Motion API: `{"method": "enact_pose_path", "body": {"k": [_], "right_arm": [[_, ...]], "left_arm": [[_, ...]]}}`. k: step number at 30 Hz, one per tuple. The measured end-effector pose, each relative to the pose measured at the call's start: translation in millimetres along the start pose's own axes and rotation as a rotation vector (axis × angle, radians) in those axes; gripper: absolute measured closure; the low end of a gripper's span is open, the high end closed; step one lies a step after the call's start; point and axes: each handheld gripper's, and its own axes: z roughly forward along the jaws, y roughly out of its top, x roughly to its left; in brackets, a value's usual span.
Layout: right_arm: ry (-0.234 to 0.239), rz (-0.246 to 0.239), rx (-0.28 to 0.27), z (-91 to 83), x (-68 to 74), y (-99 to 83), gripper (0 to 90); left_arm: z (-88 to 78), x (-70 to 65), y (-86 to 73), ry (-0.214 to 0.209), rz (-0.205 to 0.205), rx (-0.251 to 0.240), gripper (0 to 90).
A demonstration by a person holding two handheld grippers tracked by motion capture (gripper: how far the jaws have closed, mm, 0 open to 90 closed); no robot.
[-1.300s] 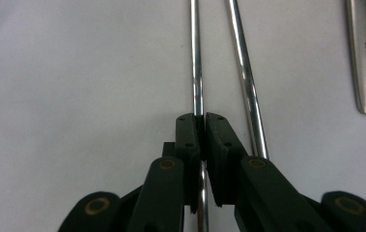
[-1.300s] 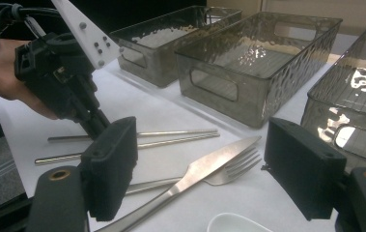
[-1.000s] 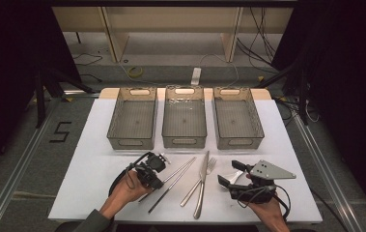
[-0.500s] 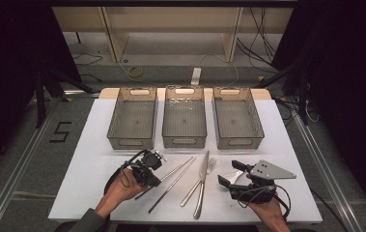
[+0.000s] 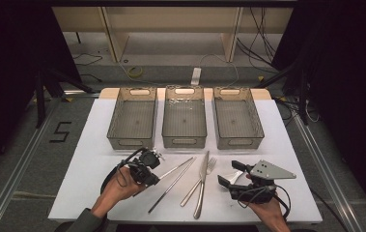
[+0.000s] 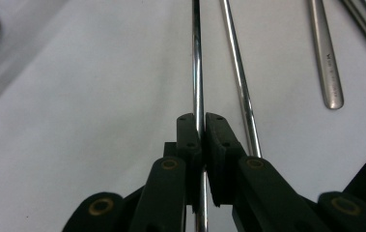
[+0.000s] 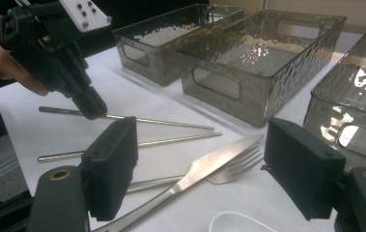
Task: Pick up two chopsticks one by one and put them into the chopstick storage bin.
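Two metal chopsticks lie in a narrow V on the white table (image 5: 89, 159). My left gripper (image 6: 200, 121) is shut on the left chopstick (image 6: 197, 58), its pads pinching the rod near the table surface. The second chopstick (image 6: 236, 63) lies free just right of the jaws. From above, the left gripper (image 5: 152, 173) sits at the chopsticks' near-left side. A knife (image 5: 202, 186) and a fork (image 5: 208, 169) lie to the right of them. My right gripper (image 5: 229, 176) stands open at the front right, and its jaws (image 7: 204, 164) frame the knife (image 7: 190, 179) and fork (image 7: 236, 164) without touching them.
Three empty smoky plastic bins stand in a row at the back: left (image 5: 132, 118), middle (image 5: 184, 118), right (image 5: 236, 118). A white rounded object (image 7: 233, 223) lies right under the right gripper's jaws. Dark floor and rails surround the table.
My left hand has shifted only slightly, still closed on the chopstick. The right gripper and the cutlery have kept still.
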Motion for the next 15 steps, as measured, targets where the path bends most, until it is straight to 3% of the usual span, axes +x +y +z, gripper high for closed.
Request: {"method": "enact_pose_path", "body": {"k": [9, 15], "right_arm": [[-0.001, 0.007, -0.001, 0.1, -1.1, -0.1, 28.6], [-0.006, 0.012, -0.005, -1.0, -2.9, -0.3, 28.6]], "left_arm": [[-18.7, 0.8, -0.2, -0.001, -0.001, -0.044, 84.8], [-40.6, 6.6, -0.7, -0.013, -0.003, -0.098, 84.8]]}}
